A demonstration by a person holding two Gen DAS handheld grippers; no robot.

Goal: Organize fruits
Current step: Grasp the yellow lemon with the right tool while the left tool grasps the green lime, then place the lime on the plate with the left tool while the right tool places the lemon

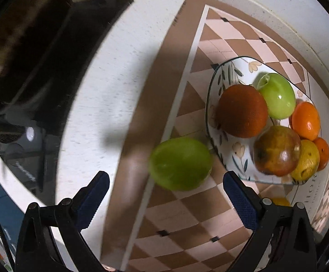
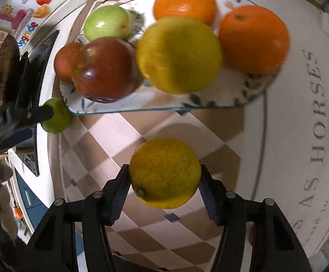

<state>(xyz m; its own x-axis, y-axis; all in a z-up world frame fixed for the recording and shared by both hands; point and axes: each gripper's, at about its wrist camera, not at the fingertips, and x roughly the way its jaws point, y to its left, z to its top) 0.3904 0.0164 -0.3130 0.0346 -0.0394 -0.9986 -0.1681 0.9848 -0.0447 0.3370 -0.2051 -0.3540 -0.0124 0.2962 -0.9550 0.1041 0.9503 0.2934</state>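
Now | right gripper [image 2: 164, 185] fingers clamp lemon [image 2: 164, 173] | left gripper [image 1: 164, 188] fingers spread | mat [image 2: 278, 136] reads, seemingly, "AS HORSES"

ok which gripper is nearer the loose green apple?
Left. The left gripper is open just short of the green apple; the right gripper holds a yellow citrus farther off.

Left tool [image 1: 165, 189] open, green fruit [image 1: 180, 163] ahead.
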